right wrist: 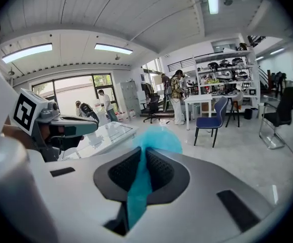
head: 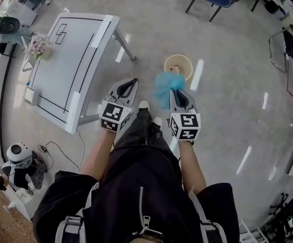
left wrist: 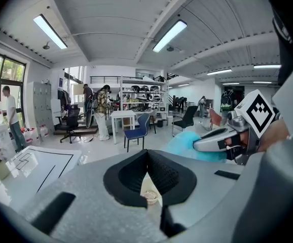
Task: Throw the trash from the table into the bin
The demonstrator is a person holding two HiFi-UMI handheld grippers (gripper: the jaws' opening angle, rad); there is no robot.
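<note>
**Holding blue trash just short of the bin**

To the left of both tools and behind their tips stands the white worktop (head: 60, 70). No trash shows on its taped surface from the head view.

The left hand-held gripper (head: 132, 81) points forward and a little downward, and its forearm reaches straight out from the body. Its jaws are pressed together at the tips with nothing between them. In its own view a bit of the pale bin shows through the slit beneath the pads.

Just right of it, the blue trash (head: 162, 87) is a crumpled, soft wad with no clear long axis. It puffs out ahead of the right hand-held gripper (head: 175, 91) and a little to that tool's left. The right gripper view shows a strip of it running back between the pads. Those jaws are pinching it firmly.

The right forearm lies parallel to the left, and the tool has the same slight downward tilt.

The bin (head: 179, 56) stands on the floor straight ahead of the right hand-held gripper, near its tip but apart from it. Its round mouth faces up, with some scraps already inside. The right hand is plainly the nearer one, and the wad is not yet over the rim. I judge that the coming move is a short reach forward, so the wad hangs above the mouth before the jaws let go.
</note>
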